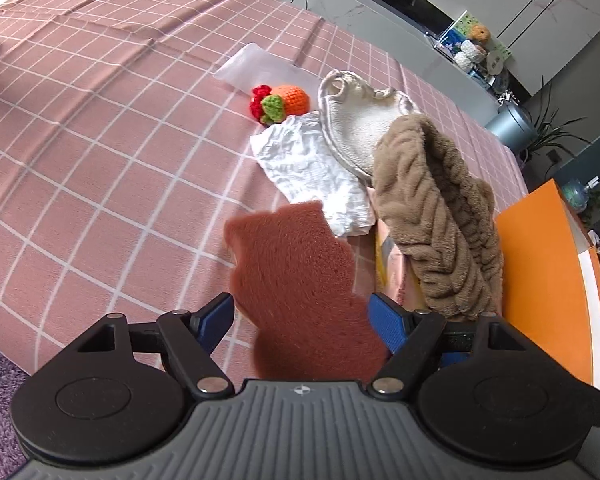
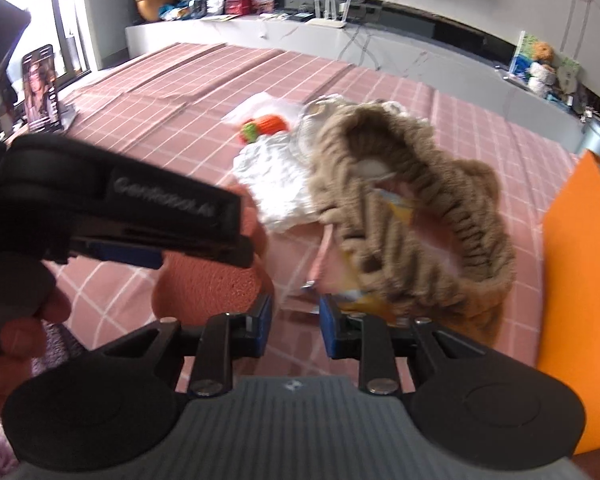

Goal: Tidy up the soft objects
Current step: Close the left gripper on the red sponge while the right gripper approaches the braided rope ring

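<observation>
Barely under way: one sponge lifted, the rest of the soft things still loose on the cloth.

Left gripper (image 1: 300,312) is clamped on the reddish-brown sponge (image 1: 296,272), which sticks up between its blue pads above the pink checked tablecloth (image 1: 100,160). Right gripper (image 2: 296,320) has its jaws apart with nothing between them, hovering near a yellow packet (image 2: 364,304). Toward one o'clock from the sponge lies the brown plush headband (image 1: 440,216), draped partly over that packet; at twelve o'clock sit the crumpled white cloth (image 1: 312,168), the cream pouch (image 1: 360,120) and, farther on, the crochet orange toy (image 1: 284,102). An orange box (image 1: 548,280) stands at three o'clock, probably the destination; nothing visibly rests in it.
</observation>
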`<state>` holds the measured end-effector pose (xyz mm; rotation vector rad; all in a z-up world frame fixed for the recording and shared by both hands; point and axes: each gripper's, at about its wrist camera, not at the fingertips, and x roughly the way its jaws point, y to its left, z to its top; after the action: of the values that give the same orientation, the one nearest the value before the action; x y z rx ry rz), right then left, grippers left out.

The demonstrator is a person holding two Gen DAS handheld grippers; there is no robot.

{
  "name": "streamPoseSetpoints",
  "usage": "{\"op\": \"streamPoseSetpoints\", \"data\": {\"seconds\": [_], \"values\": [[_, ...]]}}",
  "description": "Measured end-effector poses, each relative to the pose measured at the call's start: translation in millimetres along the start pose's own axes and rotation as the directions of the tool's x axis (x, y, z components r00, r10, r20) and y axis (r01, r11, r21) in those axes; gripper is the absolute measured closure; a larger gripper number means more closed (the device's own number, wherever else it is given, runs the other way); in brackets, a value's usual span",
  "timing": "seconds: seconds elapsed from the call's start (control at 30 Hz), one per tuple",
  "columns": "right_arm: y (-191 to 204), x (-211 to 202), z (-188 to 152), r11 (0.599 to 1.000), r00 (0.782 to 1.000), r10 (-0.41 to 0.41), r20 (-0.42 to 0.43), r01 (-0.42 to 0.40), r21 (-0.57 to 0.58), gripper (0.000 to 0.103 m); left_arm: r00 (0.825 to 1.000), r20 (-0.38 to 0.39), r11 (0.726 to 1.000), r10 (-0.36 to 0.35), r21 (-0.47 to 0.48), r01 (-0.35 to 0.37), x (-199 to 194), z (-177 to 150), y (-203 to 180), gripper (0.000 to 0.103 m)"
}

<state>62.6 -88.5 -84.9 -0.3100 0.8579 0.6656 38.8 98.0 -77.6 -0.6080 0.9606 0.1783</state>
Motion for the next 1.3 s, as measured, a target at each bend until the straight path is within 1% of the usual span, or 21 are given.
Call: {"op": "streamPoseSetpoints", "data": {"seconds": [0.07,0.17,0.2,0.27,0.37,0.4,0.47,0.57,0.67,0.77,0.8,0.87,0.93,1.0,1.07,1.13,1.17,1.2,1.27,1.3], "values": [[7,4,0,1.0,1.0,0.011,-0.007,-0.011,-0.013,0.076,1.0,-0.017,1.0,0.007,0.007,-0.006,1,-1,1,0.013],[11,2,1,0.999,1.0,-0.006,0.006,0.007,-0.034,0.076,0.998,-0.015,0.997,0.067,0.051,-0.066,4,-5,-4,0.013],[10,0,0,0.999,1.0,-0.011,0.01,0.011,-0.031,0.076,0.997,-0.012,0.995,0.075,0.061,-0.074,5,-5,-5,0.013],[7,-5,0,0.999,0.999,-0.035,0.02,0.036,-0.027,0.074,0.997,-0.009,0.994,0.081,0.074,-0.08,7,-5,-9,0.013],[-4,-11,-1,0.997,0.997,-0.072,0.032,0.073,-0.006,0.072,0.993,0.007,0.987,0.116,0.111,-0.116,13,-5,-18,0.013],[-7,-11,-1,0.997,0.996,-0.083,0.033,0.083,0.001,0.07,0.992,0.009,0.984,0.127,0.123,-0.128,16,-5,-20,0.013],[-12,-13,-2,0.995,0.994,-0.103,0.037,0.102,0.013,0.068,0.988,0.009,0.976,0.154,0.153,-0.154,23,-6,-24,0.012],[-19,-18,-4,0.992,0.99,-0.129,0.051,0.128,0.022,0.062,0.984,0.022,0.964,0.174,0.198,-0.175,29,-7,-26,0.012],[-24,-22,-4,0.989,0.987,-0.148,0.069,0.146,0.03,0.061,0.983,0.028,0.957,0.182,0.226,-0.183,32,-8,-25,0.012],[-28,-26,-2,0.987,0.983,-0.161,0.091,0.159,0.035,0.055,0.975,0.053,0.934,0.214,0.281,-0.22,36,-7,-28,0.014],[-30,-27,-1,0.986,0.981,-0.166,0.099,0.163,0.036,0.055,0.972,0.064,0.926,0.226,0.295,-0.235,38,-8,-29,0.018],[-32,-30,0,0.984,0.978,-0.176,0.114,0.173,0.036,0.053,0.973,0.07,0.922,0.22,0.311,-0.231,38,-8,-29,0.02],[-36,-34,3,0.983,0.973,-0.184,0.137,0.18,0.041,0.048,0.975,0.074,0.921,0.211,0.32,-0.224,36,-8,-27,0.023],[-40,-36,7,0.982,0.97,-0.189,0.154,0.183,0.051,0.037,0.977,0.075,0.924,0.199,0.319,-0.213,34,-6,-23,0.025],[-45,-34,11,0.981,0.968,-0.191,0.165,0.184,0.059,0.03,0.98,0.082,0.932,0.182,0.305,-0.198,31,-4,-19,0.027],[-48,-30,15,0.983,0.968,-0.182,0.17,0.174,0.061,0.027,0.978,0.11,0.931,0.178,0.304,-0.204,25,-2,-19,0.027],[-50,-28,17,0.985,0.97,-0.17,0.172,0.163,0.052,0.023,0.978,0.123,0.932,0.17,0.302,-0.2,22,0,-19,0.027],[-51,-25,19,0.988,0.972,-0.156,0.176,0.152,0.037,0.014,0.978,0.131,0.934,0.165,0.299,-0.197,18,2,-19,0.027],[-52,-19,26,0.991,0.973,-0.131,0.193,0.135,-0.009,0.002,0.977,0.155,0.942,0.147,0.278,-0.186,9,7,-19,0.027],[-52,-16,30,0.992,0.972,-0.11,0.206,0.121,-0.042,0.003,0.976,0.169,0.945,0.141,0.271,-0.183,4,10,-19,0.027]]}}
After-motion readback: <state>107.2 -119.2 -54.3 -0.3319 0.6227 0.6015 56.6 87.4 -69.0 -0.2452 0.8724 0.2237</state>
